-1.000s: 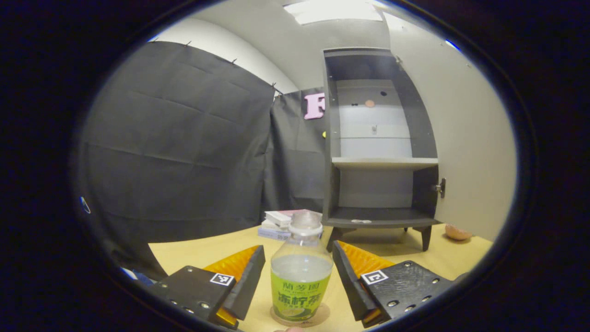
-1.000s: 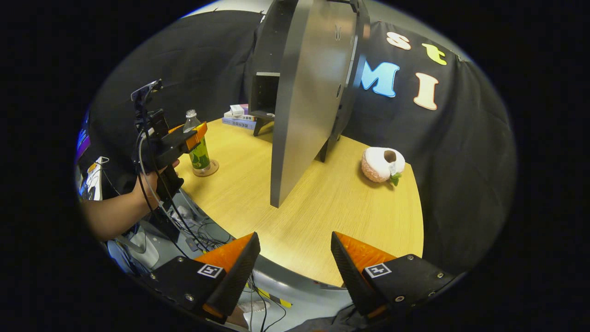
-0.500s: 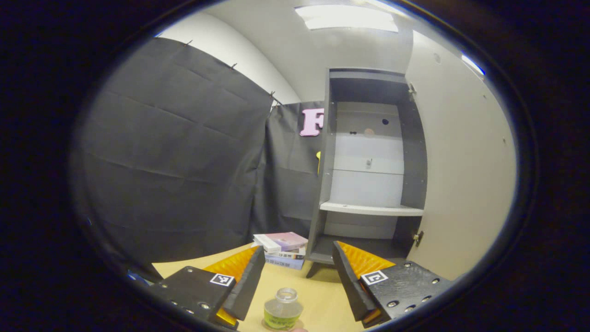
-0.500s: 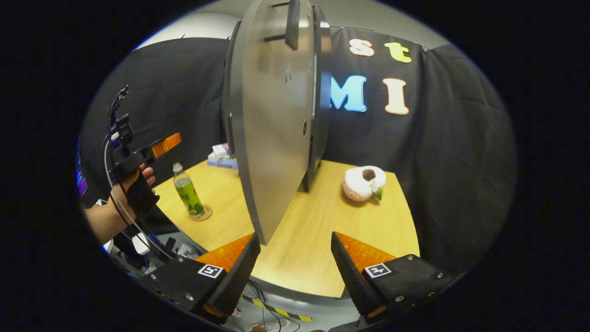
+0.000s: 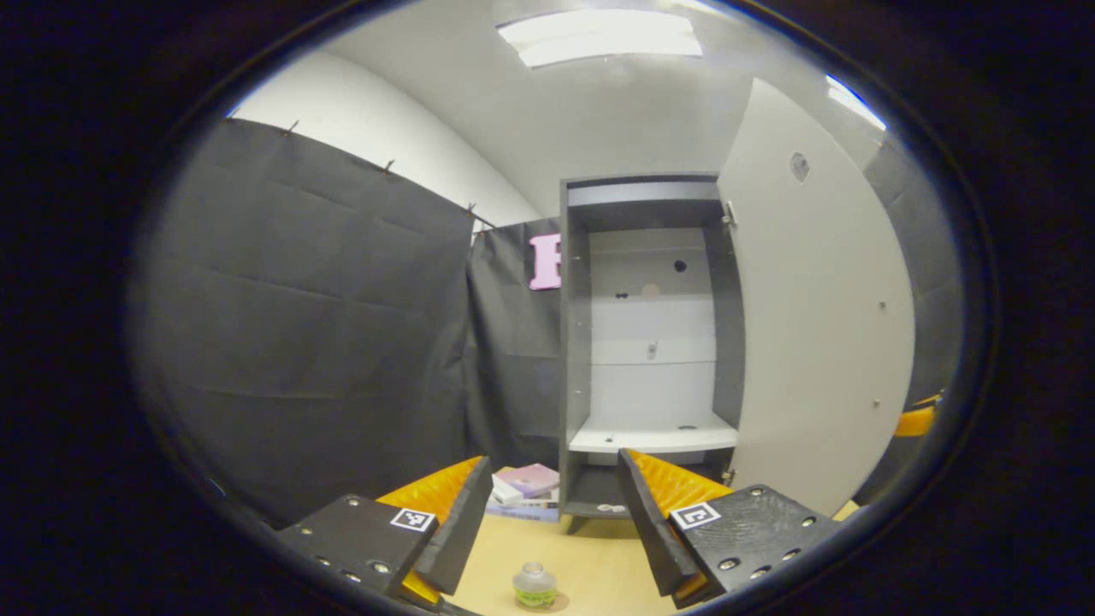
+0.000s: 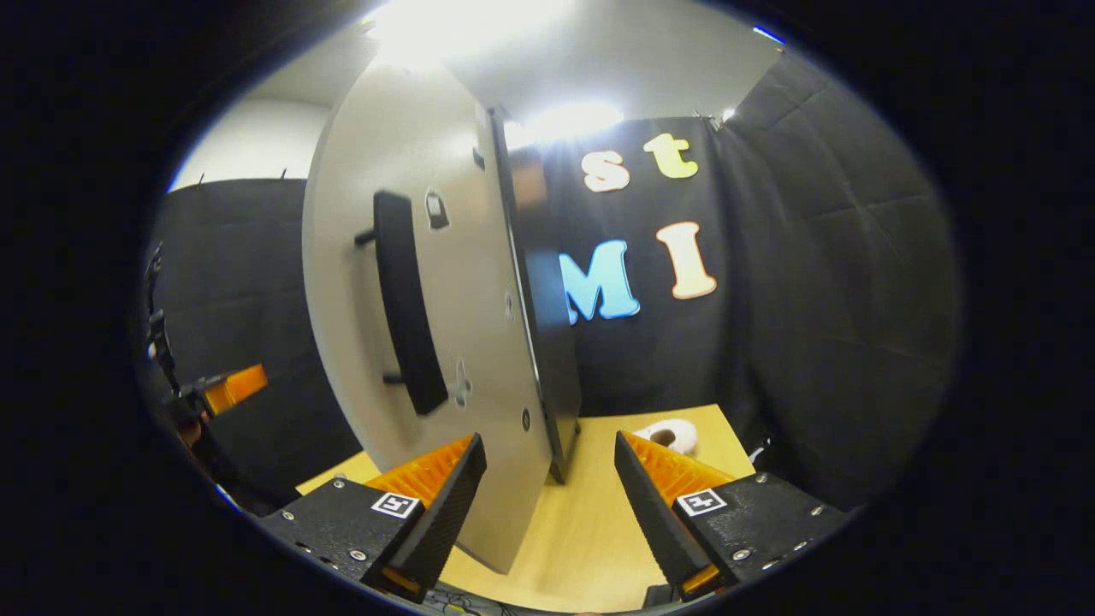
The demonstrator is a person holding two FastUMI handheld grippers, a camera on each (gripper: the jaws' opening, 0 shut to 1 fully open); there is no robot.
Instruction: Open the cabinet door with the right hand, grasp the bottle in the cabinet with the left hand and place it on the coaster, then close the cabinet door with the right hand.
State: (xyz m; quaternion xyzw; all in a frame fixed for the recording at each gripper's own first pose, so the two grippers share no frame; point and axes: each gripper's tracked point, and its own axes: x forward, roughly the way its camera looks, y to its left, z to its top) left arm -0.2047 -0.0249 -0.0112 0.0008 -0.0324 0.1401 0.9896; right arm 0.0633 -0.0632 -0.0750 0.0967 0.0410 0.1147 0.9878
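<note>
Left gripper hangs above the table with its fingers spread wide and nothing between them. Below it the bottle stands upright on the coaster, clear of both fingers. Right gripper is likewise spread wide and empty, pointed at the outer face of the cabinet door, just below its black bar handle, touching nothing. The door stands open, and the left gripper view looks into the cabinet, with its pale shelf. A stack of books lies beside the cabinet's foot. A pale round plush thing sits on the table beyond the door. Black cloth walls the booth, and a ceiling light glows overhead.
</note>
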